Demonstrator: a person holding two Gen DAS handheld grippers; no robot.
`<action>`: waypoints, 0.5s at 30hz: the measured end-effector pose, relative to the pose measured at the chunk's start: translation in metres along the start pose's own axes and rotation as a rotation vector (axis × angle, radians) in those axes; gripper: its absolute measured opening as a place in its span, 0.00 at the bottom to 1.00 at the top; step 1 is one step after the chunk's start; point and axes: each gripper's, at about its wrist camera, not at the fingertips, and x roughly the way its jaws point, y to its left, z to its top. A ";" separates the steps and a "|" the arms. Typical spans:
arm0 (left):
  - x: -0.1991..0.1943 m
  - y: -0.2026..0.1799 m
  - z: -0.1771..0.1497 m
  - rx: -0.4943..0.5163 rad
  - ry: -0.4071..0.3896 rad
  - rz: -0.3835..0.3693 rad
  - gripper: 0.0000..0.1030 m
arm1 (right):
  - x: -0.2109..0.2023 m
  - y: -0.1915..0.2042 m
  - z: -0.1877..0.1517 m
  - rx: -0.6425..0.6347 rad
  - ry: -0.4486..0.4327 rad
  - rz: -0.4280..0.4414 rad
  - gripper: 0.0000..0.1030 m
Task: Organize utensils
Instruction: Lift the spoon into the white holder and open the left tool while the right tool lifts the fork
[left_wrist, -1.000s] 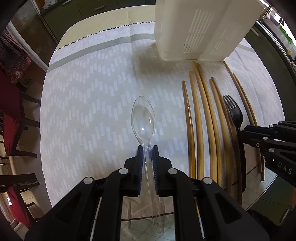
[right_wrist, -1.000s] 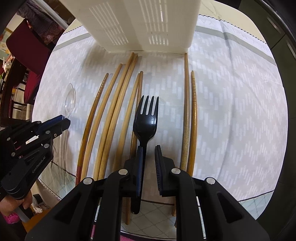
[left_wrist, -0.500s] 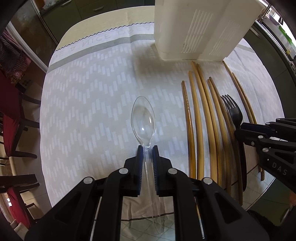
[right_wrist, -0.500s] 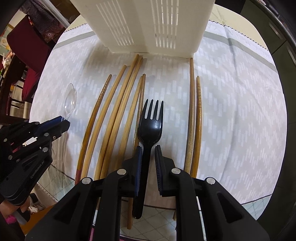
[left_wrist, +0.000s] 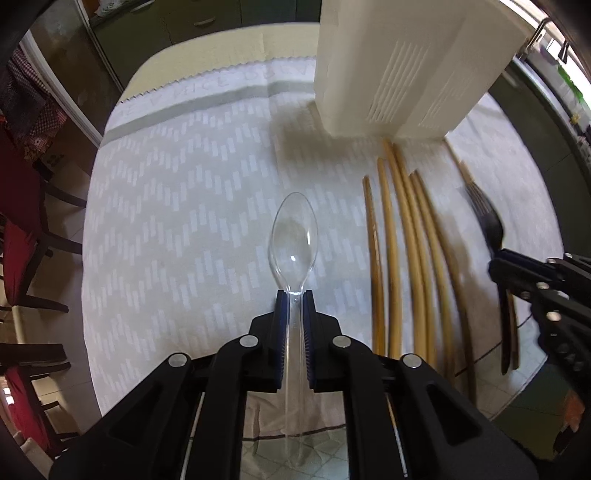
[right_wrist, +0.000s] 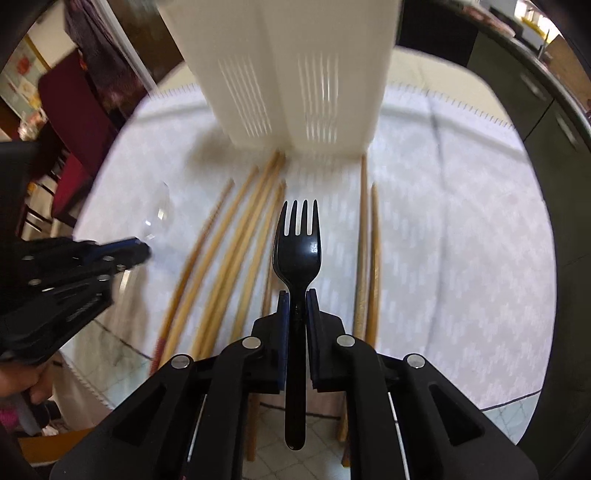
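Note:
My left gripper (left_wrist: 294, 295) is shut on the neck of a clear plastic spoon (left_wrist: 294, 240), bowl pointing ahead, held above the tablecloth. My right gripper (right_wrist: 296, 293) is shut on the handle of a black plastic fork (right_wrist: 298, 240), tines pointing toward the white slotted utensil holder (right_wrist: 295, 74), lifted off the table. The fork (left_wrist: 489, 221) and right gripper (left_wrist: 498, 260) also show at the right of the left wrist view. The left gripper (right_wrist: 142, 249) shows at the left of the right wrist view. Several wooden chopsticks (left_wrist: 391, 240) lie side by side in front of the holder (left_wrist: 406, 62).
The round table has a white patterned tablecloth (left_wrist: 184, 221). Red-cushioned chairs (left_wrist: 18, 240) stand at the left edge. Dark cabinets (right_wrist: 535, 92) are behind the table at the right. Chopsticks (right_wrist: 369, 258) overhang the near table edge.
My right gripper closed on the black fork and lifted it off the chopsticks toward the holder. My left gripper still holds the clear spoon and has moved slightly closer to the holder.

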 end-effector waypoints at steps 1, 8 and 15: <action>-0.007 0.001 0.001 0.002 -0.018 -0.001 0.08 | -0.008 0.000 0.000 -0.003 -0.023 0.008 0.10; -0.063 0.006 0.009 -0.006 -0.157 -0.051 0.08 | -0.063 -0.009 -0.010 -0.004 -0.198 0.089 0.10; -0.160 -0.007 0.048 -0.028 -0.510 -0.163 0.08 | -0.102 -0.025 -0.011 0.015 -0.346 0.124 0.10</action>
